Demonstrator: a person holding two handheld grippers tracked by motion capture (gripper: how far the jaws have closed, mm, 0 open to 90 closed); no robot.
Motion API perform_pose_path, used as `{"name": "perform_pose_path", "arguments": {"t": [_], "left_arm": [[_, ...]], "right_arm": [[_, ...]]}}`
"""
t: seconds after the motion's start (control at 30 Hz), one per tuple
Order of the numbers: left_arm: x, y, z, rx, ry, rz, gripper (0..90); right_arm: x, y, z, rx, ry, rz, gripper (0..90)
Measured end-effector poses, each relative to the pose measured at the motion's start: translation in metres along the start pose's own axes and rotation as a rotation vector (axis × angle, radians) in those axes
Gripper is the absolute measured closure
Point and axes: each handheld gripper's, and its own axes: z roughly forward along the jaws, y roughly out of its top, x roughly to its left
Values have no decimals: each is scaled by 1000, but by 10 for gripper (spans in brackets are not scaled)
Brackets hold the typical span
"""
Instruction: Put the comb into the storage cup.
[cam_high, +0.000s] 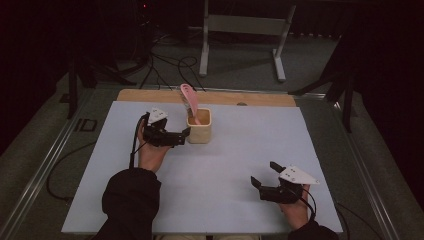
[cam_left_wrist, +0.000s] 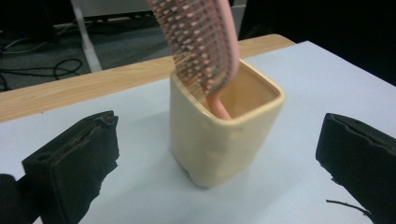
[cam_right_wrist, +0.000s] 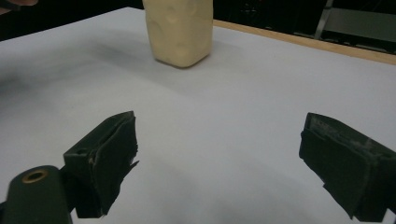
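Note:
A cream square cup (cam_high: 199, 128) stands on the white table top (cam_high: 230, 155), towards the back and a little left of the middle. A pink hairbrush (cam_high: 189, 102) stands handle-down in it, bristle head up and leaning left. My left gripper (cam_high: 184, 136) is open just left of the cup, jaws pointing at it and not touching. From the left gripper view the cup (cam_left_wrist: 224, 140) and the hairbrush (cam_left_wrist: 203, 44) sit beyond my open left gripper (cam_left_wrist: 219, 128). My right gripper (cam_high: 263, 172) is open near the front right, empty. In the right gripper view the cup (cam_right_wrist: 180, 30) is far ahead of that gripper (cam_right_wrist: 219, 135).
A wooden strip (cam_high: 150, 95) runs along the table's back edge. Beyond it on the floor lie black cables (cam_high: 165, 65) and the feet of a white metal stand (cam_high: 242, 30). Metal rails (cam_high: 45, 165) flank the table.

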Motion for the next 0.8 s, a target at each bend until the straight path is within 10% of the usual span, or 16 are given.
{"name": "perform_pose_path", "arguments": {"t": [0.8], "left_arm": [[9,-50,-53,-5,-3,13,1]], "right_arm": [[2,2,1,-7,1,0,108]]}}
